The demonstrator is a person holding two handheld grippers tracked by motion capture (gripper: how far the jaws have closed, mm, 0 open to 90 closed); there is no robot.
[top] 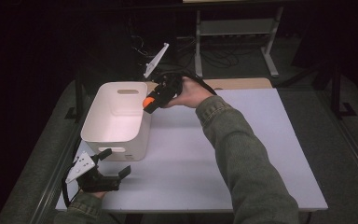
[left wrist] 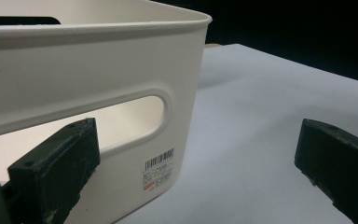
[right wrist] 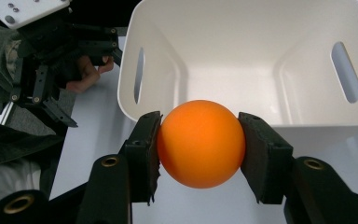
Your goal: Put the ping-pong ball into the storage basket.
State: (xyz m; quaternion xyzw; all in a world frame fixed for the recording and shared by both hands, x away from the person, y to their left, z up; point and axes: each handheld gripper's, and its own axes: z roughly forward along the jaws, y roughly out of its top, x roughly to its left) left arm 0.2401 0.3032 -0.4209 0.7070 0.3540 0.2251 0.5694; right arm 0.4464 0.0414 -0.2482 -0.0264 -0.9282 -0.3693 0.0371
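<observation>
The right claw [right wrist: 199, 144] is found clamped on a smooth orange plastic ball [right wrist: 200, 143]; both black pads are pressed against opposite sides of it, and the ball is seated squarely between them. Being round, the ball presents no long axis and no pointing direction. In the high view the right claw [top: 150, 103] is seen held above the desk, angled down and towards the person's left, with the ball [top: 148, 101] poised at the right-hand rim of a white rectangular plastic bin [top: 135, 136] with slotted handles. In the right gripper view the open interior of the bin [right wrist: 270, 51] is observed just beyond the ball, with nothing visible in it.

The left claw [top: 114, 163] is recorded with jaws well apart and nothing between them. It is held low at the near left corner of the pale grey desk [top: 242, 154], just beside the near wall of the bin; whether one jaw touches that wall cannot be told. In the left gripper view the handle slot and a barcode label [left wrist: 159, 171] on the bin [left wrist: 93, 65] are noted close ahead.
</observation>
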